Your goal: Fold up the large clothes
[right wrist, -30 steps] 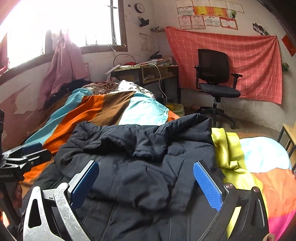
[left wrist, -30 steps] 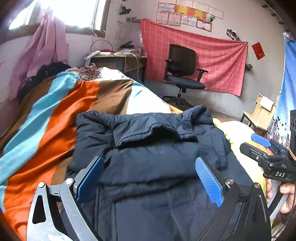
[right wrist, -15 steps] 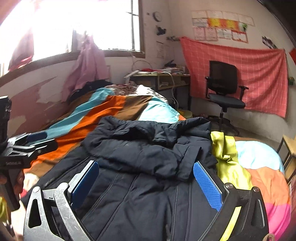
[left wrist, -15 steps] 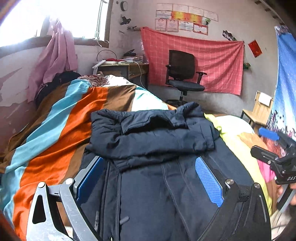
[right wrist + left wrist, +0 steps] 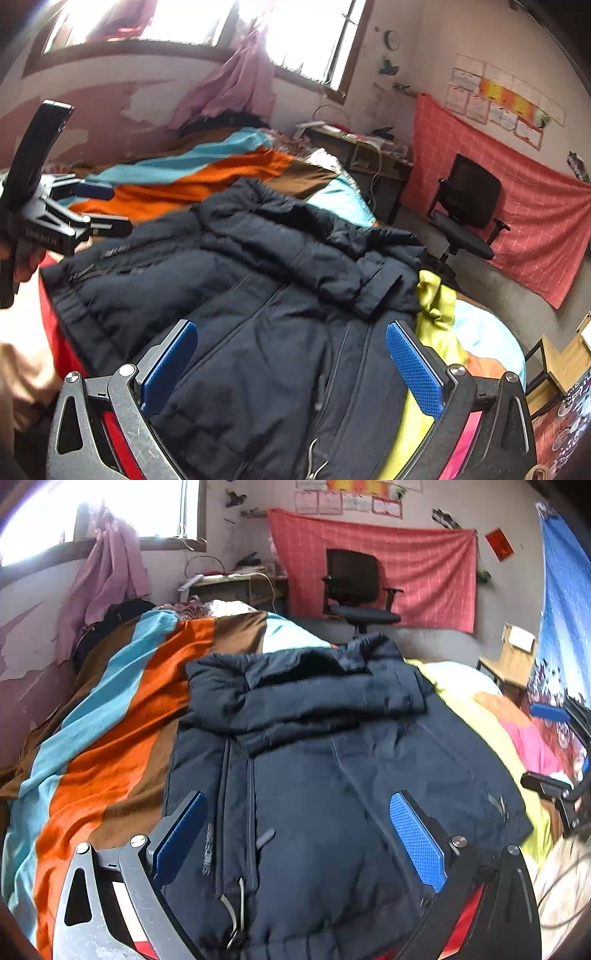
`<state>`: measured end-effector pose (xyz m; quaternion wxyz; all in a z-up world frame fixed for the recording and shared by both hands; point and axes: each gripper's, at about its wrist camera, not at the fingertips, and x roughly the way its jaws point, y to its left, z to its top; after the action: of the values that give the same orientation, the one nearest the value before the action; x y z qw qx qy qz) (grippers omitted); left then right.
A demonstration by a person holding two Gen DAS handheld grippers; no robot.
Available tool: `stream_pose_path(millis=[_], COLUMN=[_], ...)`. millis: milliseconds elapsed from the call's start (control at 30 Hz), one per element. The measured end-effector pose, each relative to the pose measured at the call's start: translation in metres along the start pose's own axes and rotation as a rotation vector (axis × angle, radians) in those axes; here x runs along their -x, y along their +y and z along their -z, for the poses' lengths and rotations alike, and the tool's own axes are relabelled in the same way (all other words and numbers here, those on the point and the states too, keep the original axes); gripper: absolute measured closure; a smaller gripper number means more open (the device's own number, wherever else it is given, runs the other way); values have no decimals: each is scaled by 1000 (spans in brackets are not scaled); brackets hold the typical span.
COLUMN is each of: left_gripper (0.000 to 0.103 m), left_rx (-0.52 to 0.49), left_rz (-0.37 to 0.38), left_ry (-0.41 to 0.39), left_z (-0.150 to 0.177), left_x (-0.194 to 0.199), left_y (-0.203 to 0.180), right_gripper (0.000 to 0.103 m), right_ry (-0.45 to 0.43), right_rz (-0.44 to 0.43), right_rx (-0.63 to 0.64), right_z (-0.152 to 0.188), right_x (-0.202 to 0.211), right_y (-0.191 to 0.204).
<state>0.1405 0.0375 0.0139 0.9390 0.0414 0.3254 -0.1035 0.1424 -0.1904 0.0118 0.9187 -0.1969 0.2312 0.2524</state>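
A large dark navy padded jacket (image 5: 332, 775) lies front up on the bed, its sleeves folded across the chest below the collar. It also shows in the right wrist view (image 5: 258, 295). My left gripper (image 5: 299, 834) is open and empty, hovering above the jacket's lower hem. My right gripper (image 5: 291, 365) is open and empty above the hem on the jacket's right side. The right gripper shows at the right edge of the left wrist view (image 5: 554, 749). The left gripper shows at the left of the right wrist view (image 5: 96, 206).
The bed carries a striped orange, teal and brown blanket (image 5: 122, 720) on the left and a yellow and pink cover (image 5: 436, 317) on the right. A black office chair (image 5: 354, 590), a desk (image 5: 236, 587) and a wooden stool (image 5: 513, 653) stand beyond the bed.
Both grippers have pulled back toward the jacket's hem, so more of the jacket's lower body shows. The right gripper's view has tilted and swung left. The jacket lies as before.
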Motion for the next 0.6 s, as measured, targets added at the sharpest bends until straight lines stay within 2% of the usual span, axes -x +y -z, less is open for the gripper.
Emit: stream_pose_path(millis=[133, 367, 600], left_gripper=[6, 6, 6], left_rx=[-66, -157, -323], left_rz=[7, 45, 39], left_ry=[50, 160, 260], left_z=[18, 54, 93], left_x=[4, 6, -3], left_y=[2, -1, -30], right_gripper=[0, 0, 0], right_ry=[47, 221, 393], right_rz=[-17, -7, -107], right_rx=[46, 204, 201], right_z=[13, 44, 78], right_x=[-1, -17, -26], right_y=[6, 10, -4])
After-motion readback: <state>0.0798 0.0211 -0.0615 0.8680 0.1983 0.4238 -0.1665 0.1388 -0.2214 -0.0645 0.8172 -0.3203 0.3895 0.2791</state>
